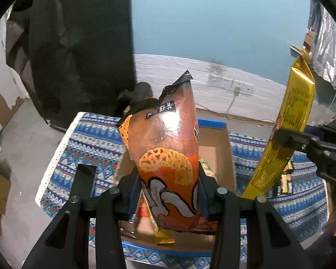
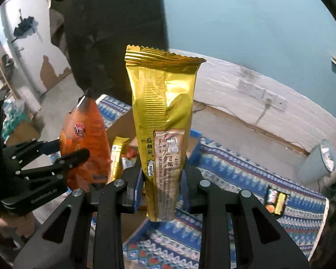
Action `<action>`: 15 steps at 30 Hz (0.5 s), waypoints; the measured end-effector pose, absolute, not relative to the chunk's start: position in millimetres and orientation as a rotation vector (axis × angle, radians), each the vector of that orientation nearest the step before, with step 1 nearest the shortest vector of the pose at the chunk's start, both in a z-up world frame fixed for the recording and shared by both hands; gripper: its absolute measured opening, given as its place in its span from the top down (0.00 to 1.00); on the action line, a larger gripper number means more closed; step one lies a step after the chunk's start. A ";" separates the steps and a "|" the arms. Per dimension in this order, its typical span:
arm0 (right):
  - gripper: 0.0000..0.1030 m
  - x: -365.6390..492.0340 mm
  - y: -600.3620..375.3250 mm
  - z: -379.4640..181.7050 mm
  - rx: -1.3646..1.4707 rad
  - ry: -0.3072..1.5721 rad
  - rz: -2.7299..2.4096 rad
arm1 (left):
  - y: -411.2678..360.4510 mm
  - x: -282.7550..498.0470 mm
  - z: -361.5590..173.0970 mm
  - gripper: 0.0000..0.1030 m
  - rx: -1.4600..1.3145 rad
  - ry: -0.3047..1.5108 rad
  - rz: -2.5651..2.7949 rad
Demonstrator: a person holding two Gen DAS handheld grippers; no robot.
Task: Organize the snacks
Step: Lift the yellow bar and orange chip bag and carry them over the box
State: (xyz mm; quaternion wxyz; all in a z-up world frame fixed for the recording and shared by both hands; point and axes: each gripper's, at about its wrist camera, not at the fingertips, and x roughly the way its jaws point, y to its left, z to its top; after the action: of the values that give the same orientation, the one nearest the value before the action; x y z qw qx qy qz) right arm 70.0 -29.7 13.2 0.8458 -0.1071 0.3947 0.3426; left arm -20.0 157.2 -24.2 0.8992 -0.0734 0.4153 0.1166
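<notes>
A: Orange snack bag [image 1: 168, 157], where?
B: Upright between the left gripper [image 1: 168, 192] jaws, pinched at its lower part, top sticking up. It hangs over the open cardboard box [image 1: 221, 148].
A: Gold one?
B: Gold snack packet [image 2: 165, 130] clamped low in the right gripper [image 2: 163, 186], jaws closed on it, crimped end up. It's above the box's near corner and the patterned cloth [image 2: 235, 172].
A: Box contents?
B: Another gold packet [image 2: 117, 159] stands inside; other wrappers there too blurred to tell.
A: Anything outside?
B: One small snack pack [image 2: 275, 201] lying on the cloth, well apart to the right. The cloth covers the counter.
</notes>
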 end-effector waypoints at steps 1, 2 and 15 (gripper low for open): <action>0.74 69.3 -23.3 11.9 -0.229 0.837 0.731 | 159.8 -21.3 -25.2 0.57 -0.151 0.861 0.245; 0.74 68.7 -17.2 10.2 -0.232 0.842 0.738 | 162.3 -22.0 -25.9 0.57 -0.151 0.862 0.248; 0.74 69.1 34.4 -21.7 -0.286 0.935 0.781 | 192.2 -18.4 -59.6 0.57 -0.196 0.950 0.277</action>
State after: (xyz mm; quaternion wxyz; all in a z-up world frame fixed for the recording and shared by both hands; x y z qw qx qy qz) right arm 69.1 34.4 -21.7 0.8105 -0.1337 0.4376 0.3657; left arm -18.4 192.2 -59.6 0.8755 -0.0938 0.4551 0.1329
